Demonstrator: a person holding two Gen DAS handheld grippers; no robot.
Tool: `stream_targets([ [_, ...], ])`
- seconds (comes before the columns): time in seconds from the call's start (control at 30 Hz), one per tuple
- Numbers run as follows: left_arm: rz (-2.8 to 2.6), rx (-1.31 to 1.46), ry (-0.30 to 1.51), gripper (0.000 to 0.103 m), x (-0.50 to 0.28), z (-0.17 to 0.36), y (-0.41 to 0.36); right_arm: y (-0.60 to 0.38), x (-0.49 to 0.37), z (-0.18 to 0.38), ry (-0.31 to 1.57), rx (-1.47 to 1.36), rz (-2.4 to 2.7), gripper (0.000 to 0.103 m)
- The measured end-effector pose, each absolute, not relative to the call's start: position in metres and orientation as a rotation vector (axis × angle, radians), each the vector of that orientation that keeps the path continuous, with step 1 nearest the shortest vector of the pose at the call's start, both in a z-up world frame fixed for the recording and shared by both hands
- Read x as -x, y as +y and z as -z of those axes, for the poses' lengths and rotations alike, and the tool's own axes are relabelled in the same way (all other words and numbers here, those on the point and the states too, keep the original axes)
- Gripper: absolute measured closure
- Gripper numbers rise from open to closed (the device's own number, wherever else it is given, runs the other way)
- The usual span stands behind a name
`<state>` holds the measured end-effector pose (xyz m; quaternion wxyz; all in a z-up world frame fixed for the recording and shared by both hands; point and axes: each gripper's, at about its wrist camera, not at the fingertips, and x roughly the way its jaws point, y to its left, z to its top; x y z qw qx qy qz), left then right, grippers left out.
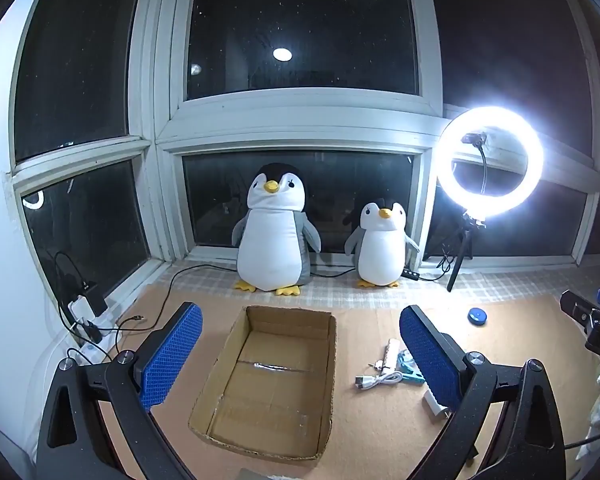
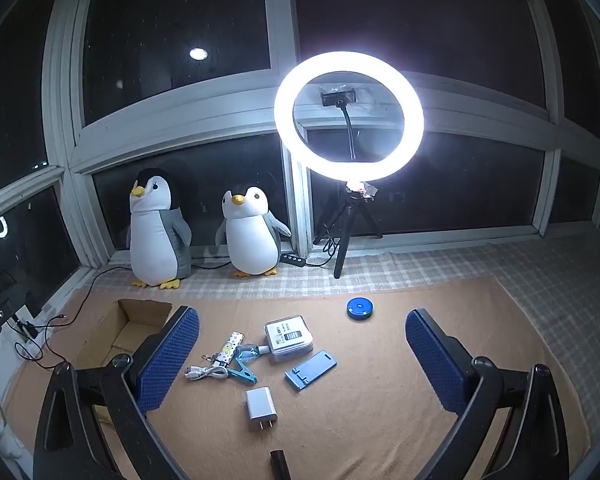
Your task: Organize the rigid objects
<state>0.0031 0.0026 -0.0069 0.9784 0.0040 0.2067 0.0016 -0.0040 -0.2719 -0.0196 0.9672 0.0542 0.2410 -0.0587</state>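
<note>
Clutter lay ahead of the right hand-held gripper (image 2: 302, 358), nearer it than the left hand-held gripper (image 1: 300, 360), which faced the empty cardboard box (image 1: 228, 360). Both stood fully open, holding nothing. White charger (image 2: 261, 404), smooth and blocky, lay closest on the brown worktop (image 2: 380, 400), long axis toward the gripper; the blue stand (image 2: 310, 370) looked like hard plastic.

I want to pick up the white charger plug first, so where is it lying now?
In the right wrist view the white charger plug lies flat on the brown mat, nearest the camera, just below the blue clip and left of the blue phone stand.
</note>
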Motion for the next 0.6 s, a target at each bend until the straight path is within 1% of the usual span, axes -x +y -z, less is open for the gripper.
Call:
stream_targets([
  [0.6, -0.001, -0.008, 0.424, 0.002, -0.0029, 0.0074, 0.0002, -0.2693, 0.0021, 0.0218, 0.497, -0.108, 0.117, 0.001],
])
